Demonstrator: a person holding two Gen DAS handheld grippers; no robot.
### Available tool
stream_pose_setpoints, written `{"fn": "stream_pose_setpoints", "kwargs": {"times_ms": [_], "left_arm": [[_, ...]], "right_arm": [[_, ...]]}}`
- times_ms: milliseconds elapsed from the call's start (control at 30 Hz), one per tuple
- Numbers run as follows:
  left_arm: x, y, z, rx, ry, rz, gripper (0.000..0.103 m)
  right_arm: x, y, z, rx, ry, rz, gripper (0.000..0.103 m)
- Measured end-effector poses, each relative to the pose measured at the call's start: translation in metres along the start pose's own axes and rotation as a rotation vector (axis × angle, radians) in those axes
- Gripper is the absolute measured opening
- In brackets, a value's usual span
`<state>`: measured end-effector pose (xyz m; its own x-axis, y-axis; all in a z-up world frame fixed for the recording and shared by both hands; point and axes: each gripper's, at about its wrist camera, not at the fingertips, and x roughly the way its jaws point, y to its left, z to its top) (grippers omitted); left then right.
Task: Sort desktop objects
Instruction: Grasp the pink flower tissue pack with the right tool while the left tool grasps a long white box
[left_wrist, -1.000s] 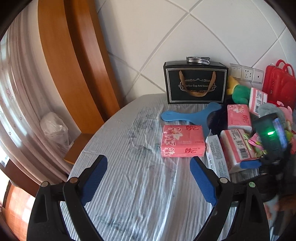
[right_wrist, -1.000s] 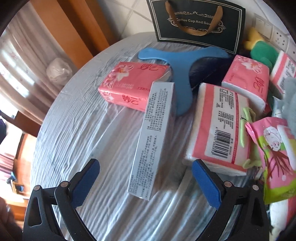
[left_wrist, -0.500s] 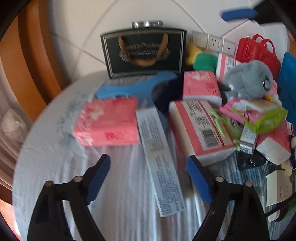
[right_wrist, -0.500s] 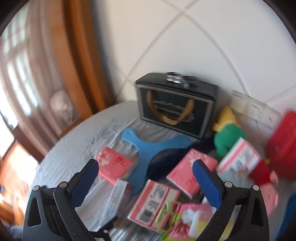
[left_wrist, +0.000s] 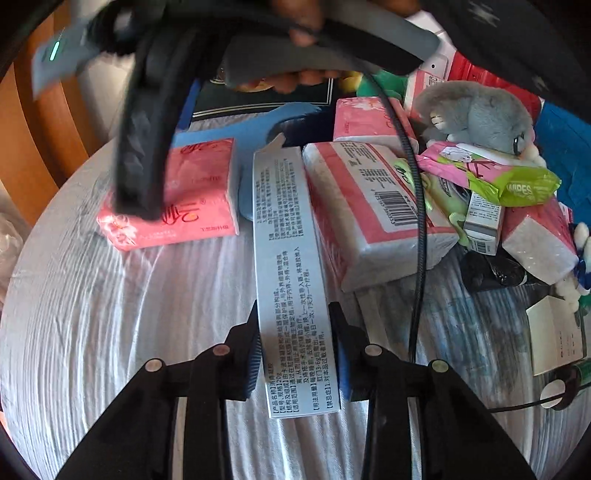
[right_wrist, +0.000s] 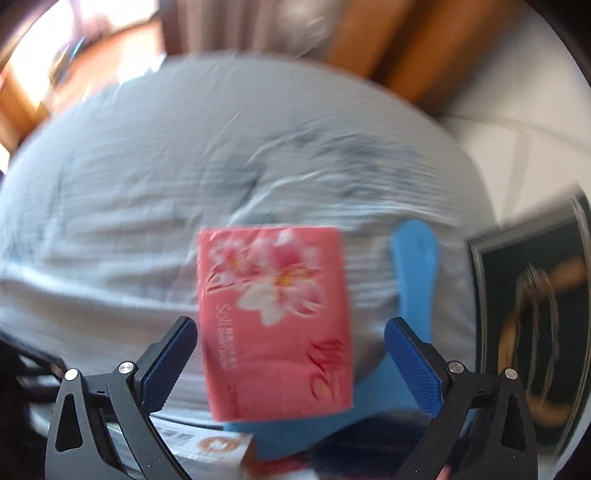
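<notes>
Round table w/ a wrinkled white cloth fills both views; clutter is heaped on its right side. Large pink tissue pack lies right of centre, likely soft and light. Smaller pink tissue pack lies far left, partly over a blue flat piece; right gripper hovers over it w/ fingers spread wide, holding nothing. It looks squashy, film prob slick, so grip across the short sides. Long white carton runs near-to-far at centre; left gripper is clamped on its near end. Thin card, light, crushable; hold gently.
</notes>
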<state>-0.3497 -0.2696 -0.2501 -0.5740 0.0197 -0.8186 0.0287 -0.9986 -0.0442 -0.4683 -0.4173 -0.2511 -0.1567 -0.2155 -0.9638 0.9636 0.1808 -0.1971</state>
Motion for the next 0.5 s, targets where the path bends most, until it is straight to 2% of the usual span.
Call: {"fn": "stream_pose_setpoints", "kwargs": {"times_ms": [67,133,167,267,333,467,500], "left_arm": [[0.002,0.001,0.000,-0.004,0.008,0.002,0.032],[0.003,0.001,0.000,-0.010,0.014,0.000,0.032],[0.003,0.001,-0.001,-0.010,0.011,0.000,0.031],[0.001,-0.002,-0.001,0.002,0.002,0.006,0.030],[-0.001,-0.003,-0.001,0.019,-0.008,0.023,0.030],[-0.016,0.002,0.003,0.010,-0.040,0.031,0.029],[-0.023,0.003,0.005,0.017,-0.056,0.032,0.028]], "right_arm": [[0.021,0.014,0.005,-0.115,0.084,-0.050,0.103],[0.033,0.018,0.006,-0.124,0.112,-0.065,0.101],[0.034,0.016,0.005,-0.087,0.106,-0.075,0.091],[0.019,-0.001,-0.005,0.145,0.025,-0.012,0.083],[-0.001,-0.012,-0.020,0.276,-0.031,-0.033,0.082],[-0.065,-0.026,-0.062,0.498,-0.179,-0.065,0.081],[-0.089,-0.028,-0.080,0.574,-0.236,-0.065,0.081]]}}
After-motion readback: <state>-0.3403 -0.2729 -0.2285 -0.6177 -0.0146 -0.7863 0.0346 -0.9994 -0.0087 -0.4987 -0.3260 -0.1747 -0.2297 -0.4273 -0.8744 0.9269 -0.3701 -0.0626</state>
